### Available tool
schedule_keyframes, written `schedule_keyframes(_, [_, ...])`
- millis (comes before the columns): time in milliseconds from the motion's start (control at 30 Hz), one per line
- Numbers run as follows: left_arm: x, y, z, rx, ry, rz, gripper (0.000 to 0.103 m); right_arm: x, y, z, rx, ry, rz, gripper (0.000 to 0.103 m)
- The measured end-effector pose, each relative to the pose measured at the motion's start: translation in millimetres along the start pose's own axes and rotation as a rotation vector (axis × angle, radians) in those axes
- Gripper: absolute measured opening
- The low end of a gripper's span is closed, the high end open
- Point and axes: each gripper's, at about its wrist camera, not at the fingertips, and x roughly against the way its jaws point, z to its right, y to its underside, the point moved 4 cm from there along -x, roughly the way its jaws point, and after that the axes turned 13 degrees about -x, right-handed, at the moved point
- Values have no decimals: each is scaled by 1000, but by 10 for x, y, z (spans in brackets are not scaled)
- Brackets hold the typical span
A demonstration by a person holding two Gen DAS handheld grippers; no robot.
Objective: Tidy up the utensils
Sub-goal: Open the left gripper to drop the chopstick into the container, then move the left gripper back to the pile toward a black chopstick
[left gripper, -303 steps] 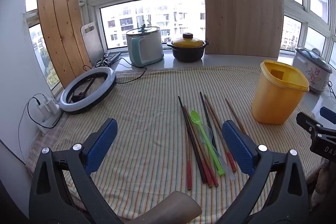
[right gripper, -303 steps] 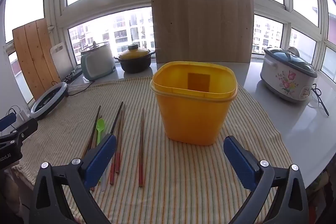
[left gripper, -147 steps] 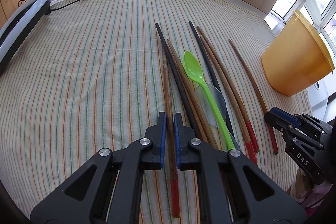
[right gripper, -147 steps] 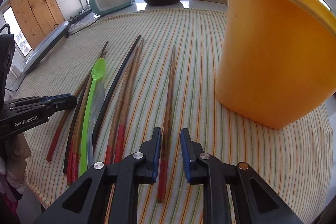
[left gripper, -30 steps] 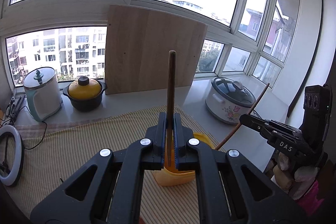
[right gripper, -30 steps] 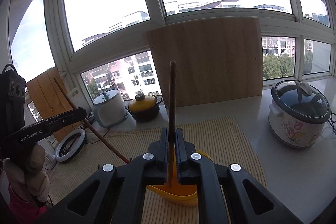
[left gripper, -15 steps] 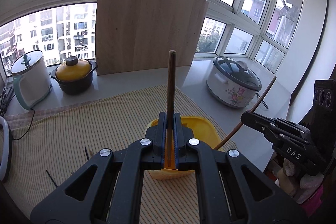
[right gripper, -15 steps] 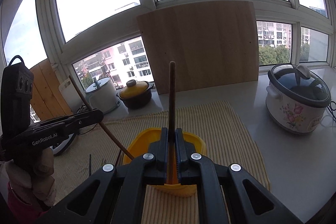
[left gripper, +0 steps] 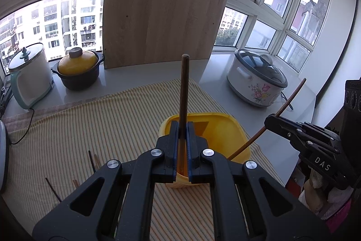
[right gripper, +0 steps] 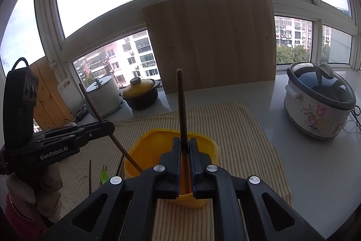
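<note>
Over the striped cloth (left gripper: 94, 128) on the counter (right gripper: 304, 162), I keep the yellow bin (left gripper: 222, 125) centred under both tools so each stick can drop straight in. My left claw (left gripper: 181, 146) pinches one chopstick (left gripper: 183, 87) upright, its lower end inside the rim. My right claw (right gripper: 185, 157) grips another chopstick (right gripper: 181, 105) likewise. Remaining utensils (right gripper: 103, 175) lie beside the bin.

lower ends of both chopsticks (left gripper: 183, 92) (right gripper: 181, 110) hidden behind the clamped fingers and inside the bin (left gripper: 222, 125). utensils on the cloth (left gripper: 74, 128) partly cut off by the gripper bodies. ring light (left gripper: 3, 150) cut by the left edge.
</note>
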Motion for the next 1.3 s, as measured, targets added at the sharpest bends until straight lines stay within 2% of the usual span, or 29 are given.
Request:
schedule_keyframes(33, [14, -2, 7, -2, 2, 3, 4, 1, 0, -5, 0, 2, 1, 7])
schedule_keyframes(67, [28, -4, 13, -4, 1, 6, 4, 6, -1, -8, 0, 5, 5, 18])
schedule_keyframes(100, [44, -6, 16, -6, 1, 10, 4, 22, -1, -9, -2, 11, 14, 34])
schedule_keyframes(133, [58, -8, 15, -6, -1, 13, 7, 37, -15, -11, -5, 16, 28, 39])
schedule_keyframes(200, [91, -8, 3, -2, -3, 22, 18, 68, -24, -23, -3, 27, 43, 40])
schedule_keyframes(333, [180, 1, -31, 5, -3, 44, 19, 135, -31, -67, 4, 34, 67, 44])
schedule_keyframes(400, [232, -1, -62, 11, -4, 53, 19, 175, -24, -105, 18, 41, 85, 51])
schedule_keyframes(700, [525, 56, -311, 36, -36, 99, 19, 286, 13, -320, 54, 26, 117, 51])
schedule_keyframes(900, [756, 216, -606, 72, -89, 108, 19, 335, 84, -539, 98, -16, 117, 51])
schedule_keyframes(1100, [888, 536, -1029, 129, -180, 59, 19, 289, 240, -833, 158, -73, 91, 51])
schedule_keyframes(1300, [875, 961, -1380, 194, -233, -21, 19, 87, 480, -1152, 234, -120, 25, 51])
